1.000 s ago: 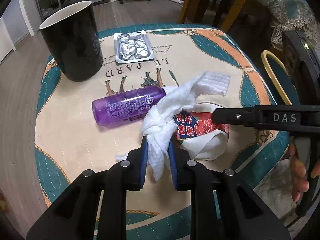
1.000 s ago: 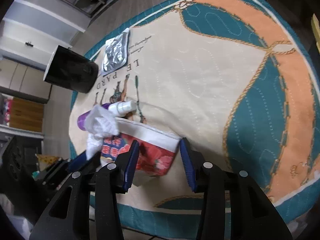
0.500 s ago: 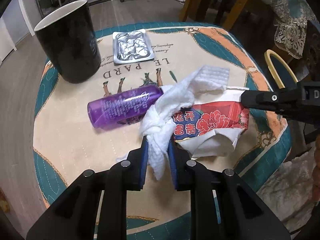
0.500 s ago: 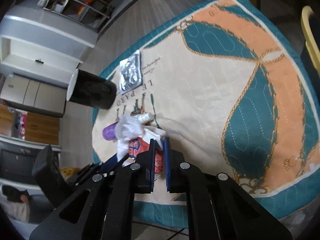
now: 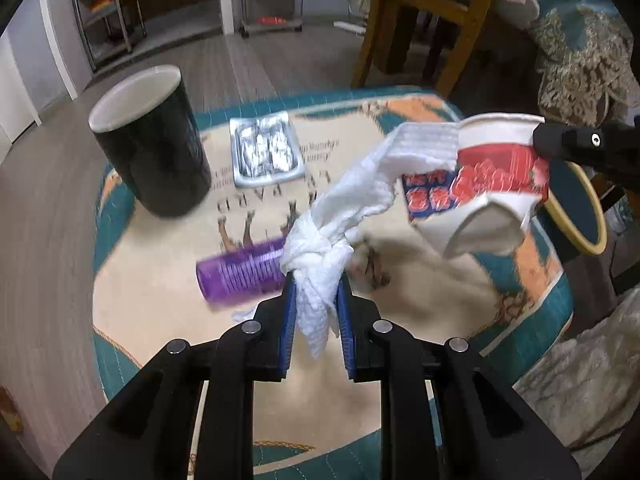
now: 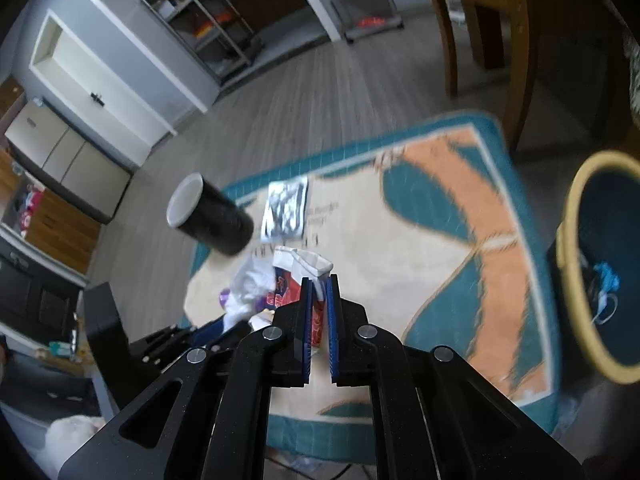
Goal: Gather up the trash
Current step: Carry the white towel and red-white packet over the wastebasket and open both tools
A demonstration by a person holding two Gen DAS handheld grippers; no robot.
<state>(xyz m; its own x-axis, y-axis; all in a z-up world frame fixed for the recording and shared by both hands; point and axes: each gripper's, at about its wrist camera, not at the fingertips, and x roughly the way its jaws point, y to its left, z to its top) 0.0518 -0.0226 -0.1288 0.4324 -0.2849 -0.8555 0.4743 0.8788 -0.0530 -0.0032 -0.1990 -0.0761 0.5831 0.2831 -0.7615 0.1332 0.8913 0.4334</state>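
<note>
Paper cup: crushed, red and white (image 5: 492, 184), held above the table, its rim pinched by the right gripper.
Tissue: white, knotted (image 5: 324, 256), one end reaching up to touch the cup, the other clamped in the left gripper.
Left gripper: (image 5: 316, 320) blue pads closed on the tissue's lower end.
Right gripper: (image 6: 318, 312) fingers nearly together, clamped on the cup's edge.
Bottle: purple (image 5: 244, 276), lying on its side on the table, partly behind the tissue.
Foil pack: silver (image 5: 266, 150), flat on the table beside the mug.
Mug: black, white inside (image 5: 154, 148), upright.
Table: patterned teal, orange and cream cover (image 5: 424, 292).
Bin: yellow-rimmed (image 6: 600, 264), beside the table's right edge.
</note>
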